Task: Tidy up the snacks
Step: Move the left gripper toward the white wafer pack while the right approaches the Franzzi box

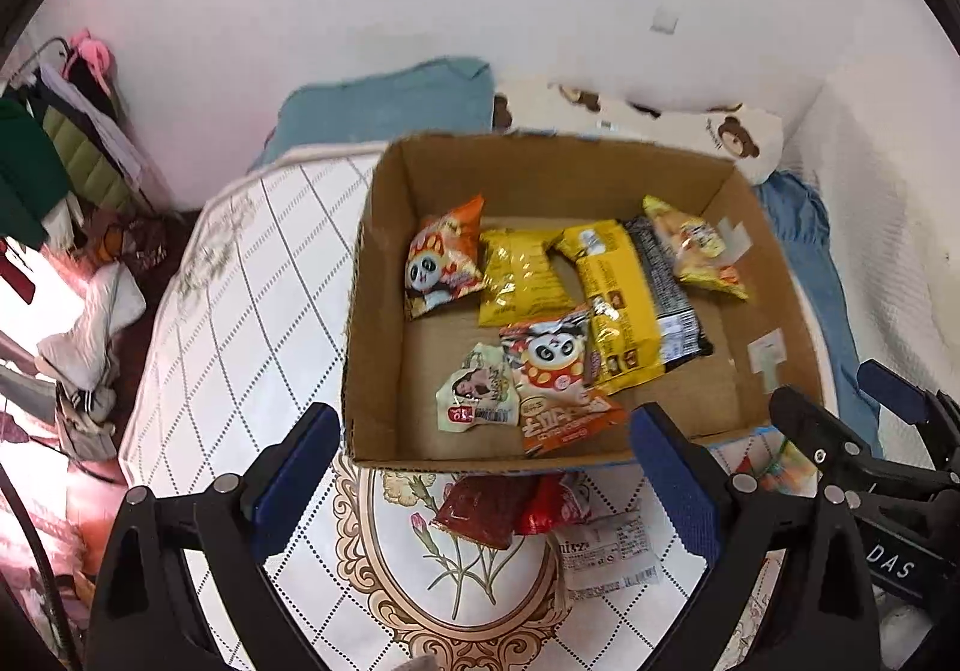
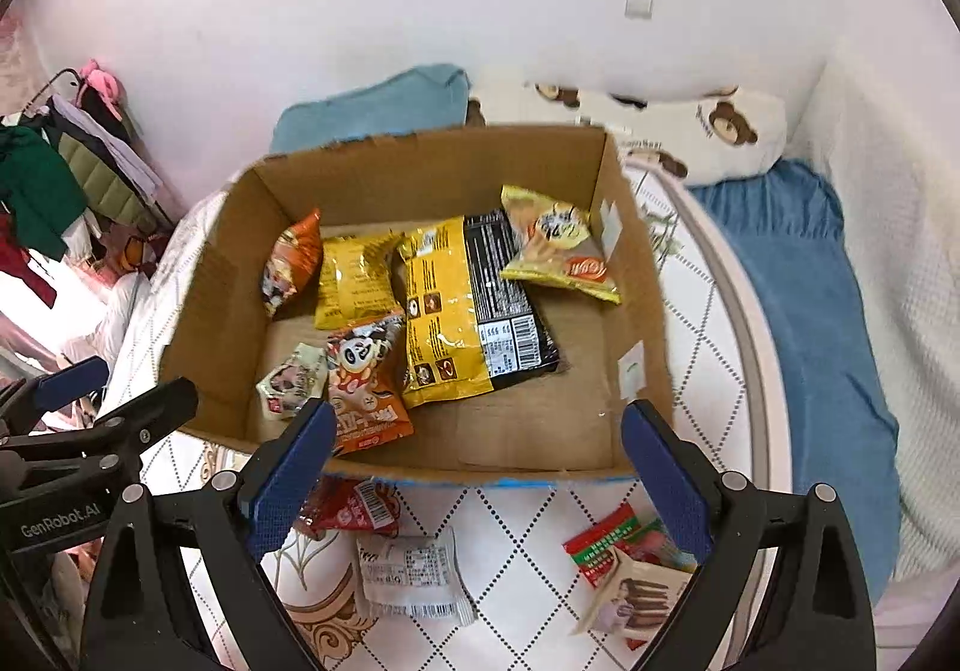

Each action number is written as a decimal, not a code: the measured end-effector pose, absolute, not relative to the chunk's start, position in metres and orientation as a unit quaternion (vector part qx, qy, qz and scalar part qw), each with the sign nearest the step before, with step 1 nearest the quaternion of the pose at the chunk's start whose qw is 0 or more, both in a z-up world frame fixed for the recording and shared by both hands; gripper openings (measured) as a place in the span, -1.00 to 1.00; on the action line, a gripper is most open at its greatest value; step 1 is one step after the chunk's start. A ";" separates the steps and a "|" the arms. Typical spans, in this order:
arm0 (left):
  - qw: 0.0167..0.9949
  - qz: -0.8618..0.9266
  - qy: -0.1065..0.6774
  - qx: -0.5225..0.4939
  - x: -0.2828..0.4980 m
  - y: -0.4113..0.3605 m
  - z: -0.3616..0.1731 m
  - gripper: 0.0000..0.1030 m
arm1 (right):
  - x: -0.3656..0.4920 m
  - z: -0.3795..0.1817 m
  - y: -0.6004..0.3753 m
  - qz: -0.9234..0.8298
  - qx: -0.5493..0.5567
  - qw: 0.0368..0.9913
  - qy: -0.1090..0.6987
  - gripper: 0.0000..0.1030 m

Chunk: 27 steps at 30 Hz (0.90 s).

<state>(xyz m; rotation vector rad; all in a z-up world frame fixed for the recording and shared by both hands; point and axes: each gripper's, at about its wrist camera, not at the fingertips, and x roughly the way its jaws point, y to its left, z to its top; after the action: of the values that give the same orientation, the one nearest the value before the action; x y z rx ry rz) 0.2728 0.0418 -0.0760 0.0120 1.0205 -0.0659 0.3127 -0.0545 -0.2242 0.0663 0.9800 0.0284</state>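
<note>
White lettering reading "GenRobot.AI" is showing on the black body of the left tongs at the edge of the right wrist view. The letters "DAS" are showing on the black body of the right tongs in the left wrist view. Print on the snack packets is staying too small to read.

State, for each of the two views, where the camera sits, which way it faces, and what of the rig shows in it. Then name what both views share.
Left wrist: sits on the left gripper, looking forward and down into the box; its own open fingers frame the near edge, and the right gripper shows at the right.
Right wrist: sits on the right gripper, facing the same box from further right; the left gripper shows at the left.
Shared: the box, its snacks, the mattress, the white packet.
</note>
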 end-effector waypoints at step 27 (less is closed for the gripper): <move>0.783 -0.071 0.617 0.041 0.218 -0.020 -0.189 0.92 | 0.218 -0.279 -0.184 -0.031 0.180 0.829 0.529 0.86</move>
<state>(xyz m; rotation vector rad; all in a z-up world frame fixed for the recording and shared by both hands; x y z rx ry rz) 0.2178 -0.0198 -0.1895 0.0886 1.3317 -0.1523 0.2179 -0.1843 -0.2793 0.3826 1.1229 -0.0666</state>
